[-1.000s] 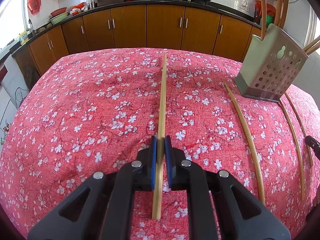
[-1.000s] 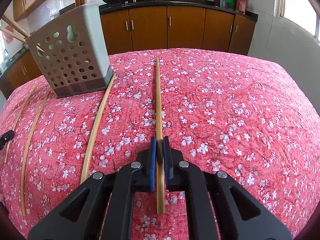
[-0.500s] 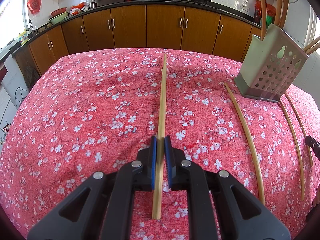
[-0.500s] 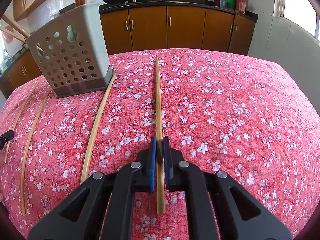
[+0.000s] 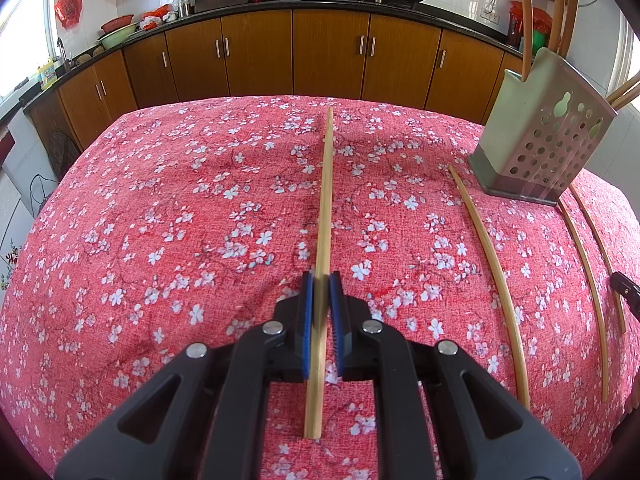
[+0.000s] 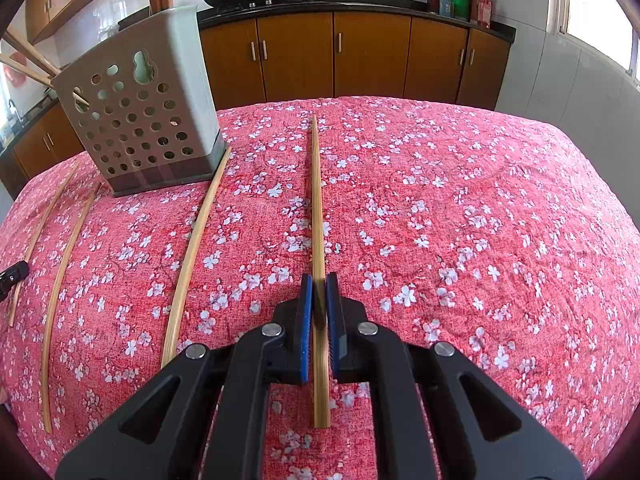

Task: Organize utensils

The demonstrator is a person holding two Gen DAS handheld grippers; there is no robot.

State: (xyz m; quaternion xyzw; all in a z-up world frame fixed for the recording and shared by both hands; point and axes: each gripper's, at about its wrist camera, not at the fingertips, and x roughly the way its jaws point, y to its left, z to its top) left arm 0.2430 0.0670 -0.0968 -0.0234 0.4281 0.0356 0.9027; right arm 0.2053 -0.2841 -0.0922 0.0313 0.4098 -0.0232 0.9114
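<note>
My left gripper (image 5: 321, 280) is shut on a bamboo chopstick (image 5: 326, 196) that lies along the red floral tablecloth, pointing away from me. My right gripper (image 6: 319, 280) is shut on another bamboo chopstick (image 6: 317, 196), also lying flat and pointing away. A grey perforated utensil holder (image 5: 540, 136) stands at the right in the left wrist view and at the left in the right wrist view (image 6: 148, 116), with several chopsticks sticking out of its top. Three loose chopsticks (image 5: 492, 276) lie on the cloth between the grippers, below the holder; they also show in the right wrist view (image 6: 192, 256).
The red floral tablecloth (image 5: 160, 220) covers the whole table and drops off at the far edge. Brown kitchen cabinets (image 5: 328, 56) with a dark counter, woks and jars stand behind. The tip of the other gripper (image 6: 12, 276) shows at the left edge.
</note>
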